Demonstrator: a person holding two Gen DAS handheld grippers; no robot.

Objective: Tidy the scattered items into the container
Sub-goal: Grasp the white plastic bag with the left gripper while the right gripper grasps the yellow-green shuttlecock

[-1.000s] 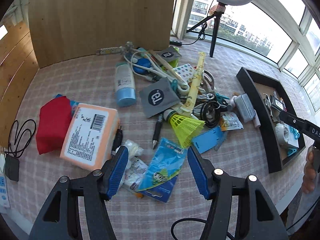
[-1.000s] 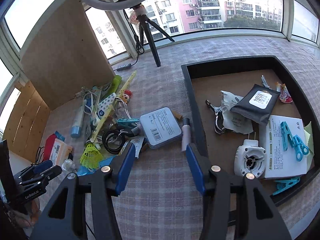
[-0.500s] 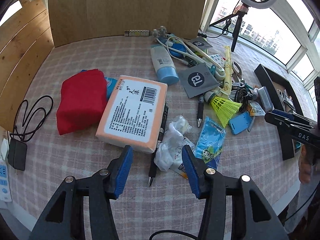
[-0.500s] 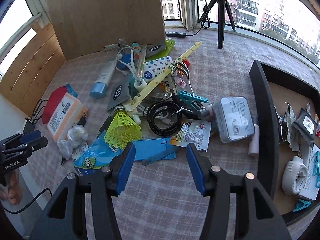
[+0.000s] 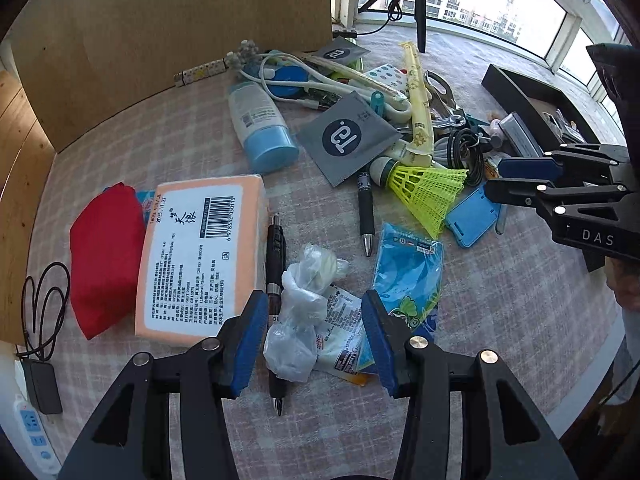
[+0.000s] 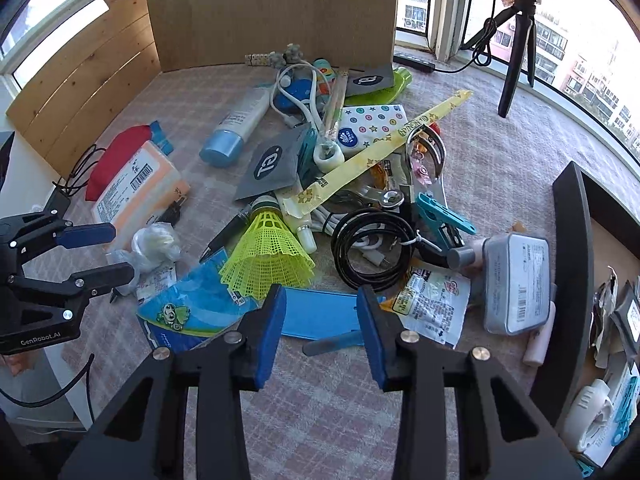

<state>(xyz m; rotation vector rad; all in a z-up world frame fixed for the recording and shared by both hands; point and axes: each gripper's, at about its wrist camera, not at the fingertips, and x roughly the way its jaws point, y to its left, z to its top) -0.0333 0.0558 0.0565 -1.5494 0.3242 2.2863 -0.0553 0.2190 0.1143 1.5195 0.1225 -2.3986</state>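
Note:
My left gripper (image 5: 314, 338) is open and empty, its fingers either side of a crumpled clear plastic bag (image 5: 298, 320) that lies on a black pen (image 5: 276, 292) and a snack packet (image 5: 344, 332). An orange tissue pack (image 5: 196, 252) and a red pouch (image 5: 106, 264) lie to its left. My right gripper (image 6: 320, 330) is open and empty, just above a blue plastic holder (image 6: 320, 318). A yellow shuttlecock (image 6: 266, 260), a black cable coil (image 6: 372, 248) and a grey tin (image 6: 516, 280) lie beyond it. The black tray (image 6: 572, 280) stands at the right.
A heap of a lotion bottle (image 5: 260, 124), grey sachet (image 5: 348, 136), yellow strip (image 6: 384, 148), scissors and clips fills the table's middle. A wooden board (image 5: 168, 20) stands behind. A tripod (image 6: 516, 36) stands far right. A charger and cable (image 5: 40, 320) lie at the left edge.
My left gripper has moved forward and down onto the plastic bag. My right gripper has swung left from the tray and closed in on the blue holder.

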